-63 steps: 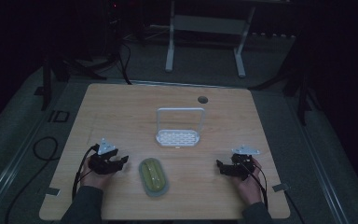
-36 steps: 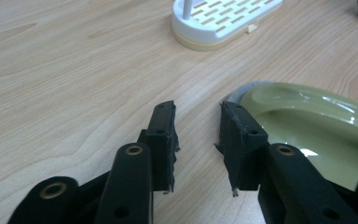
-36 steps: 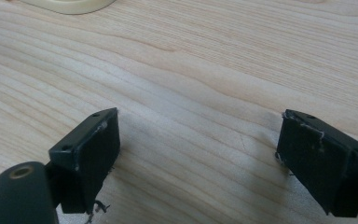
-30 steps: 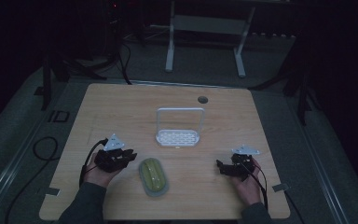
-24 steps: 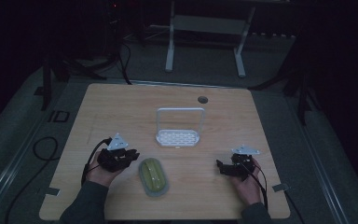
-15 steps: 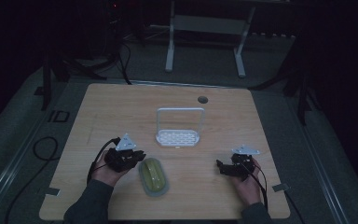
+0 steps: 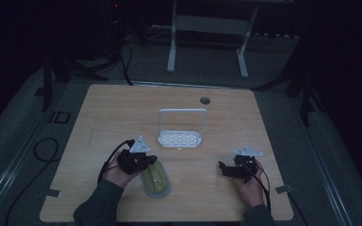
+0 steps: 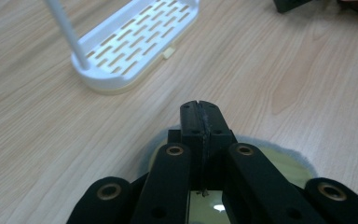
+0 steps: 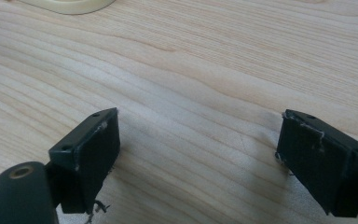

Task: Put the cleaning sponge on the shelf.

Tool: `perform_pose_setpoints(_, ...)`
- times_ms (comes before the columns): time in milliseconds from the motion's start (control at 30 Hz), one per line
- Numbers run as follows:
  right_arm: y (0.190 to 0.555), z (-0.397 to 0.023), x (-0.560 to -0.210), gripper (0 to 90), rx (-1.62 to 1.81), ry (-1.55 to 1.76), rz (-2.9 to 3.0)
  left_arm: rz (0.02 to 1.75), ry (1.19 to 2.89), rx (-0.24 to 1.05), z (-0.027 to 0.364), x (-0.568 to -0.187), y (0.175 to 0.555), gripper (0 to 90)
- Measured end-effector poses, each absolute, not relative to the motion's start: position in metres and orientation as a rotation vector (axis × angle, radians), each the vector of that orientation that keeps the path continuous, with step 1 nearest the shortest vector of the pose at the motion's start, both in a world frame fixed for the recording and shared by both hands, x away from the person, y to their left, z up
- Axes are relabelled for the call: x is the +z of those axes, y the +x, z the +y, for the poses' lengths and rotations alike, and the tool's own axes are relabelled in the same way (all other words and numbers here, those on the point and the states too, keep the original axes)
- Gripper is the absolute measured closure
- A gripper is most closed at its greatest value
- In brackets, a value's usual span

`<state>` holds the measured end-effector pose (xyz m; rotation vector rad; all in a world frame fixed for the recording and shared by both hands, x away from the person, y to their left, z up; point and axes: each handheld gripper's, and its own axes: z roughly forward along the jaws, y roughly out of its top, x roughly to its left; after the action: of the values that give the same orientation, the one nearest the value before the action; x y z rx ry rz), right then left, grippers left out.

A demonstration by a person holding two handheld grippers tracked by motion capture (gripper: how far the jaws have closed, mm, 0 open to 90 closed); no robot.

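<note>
Dim room, pale wooden tabletop [image 7: 122, 113]; left gripper [image 8: 199, 116], jaws pressed together, is hovering over the yellow-green oval dish [image 7: 155, 178] near the front edge; right gripper [image 9: 198, 163] is resting with jaws apart; the dish is looking rigid and slick, so its rim seems best to grip.

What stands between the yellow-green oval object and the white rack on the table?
Nothing visible does. In the high view, bare wood lies between the yellow-green oval object and the white rack beyond it. The left gripper, jaws closed together, sits above the object's near end, and the left gripper view also shows open table up to the rack.
</note>
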<state>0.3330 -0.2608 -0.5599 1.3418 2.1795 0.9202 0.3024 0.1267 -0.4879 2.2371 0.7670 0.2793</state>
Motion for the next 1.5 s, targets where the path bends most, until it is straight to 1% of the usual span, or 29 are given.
perform_pose_setpoints(233, 0.333, -0.261, -0.560, 12.8, 0.920, 1.341, 2.180, 0.738, 2.262, 0.245, 0.114, -0.491, 0.305, 90.0)
perform_pose_setpoints(467, 0.333, -0.261, -0.560, 12.8, 0.920, 1.342, 2.180, 0.737, 2.297, 0.241, 0.112, -0.496, 0.308, 90.0)
perform_pose_setpoints(1033, 0.333, -0.261, -0.560, 12.8, 0.920, 1.340, 2.180, 0.844, 2.280, 0.273, 0.145, -0.502, 0.304, 89.8)
perform_pose_setpoints(1267, 0.333, -0.261, -0.560, 12.8, 0.921, 1.343, 2.179, 0.912, 2.268, 0.277, 0.166, -0.507, 0.294, 89.1)
perform_pose_setpoints(1500, 0.333, -0.261, -0.560, 12.8, 0.921, 1.343, 2.179, 0.928, 2.269, 0.277, 0.178, -0.507, 0.284, 87.3)
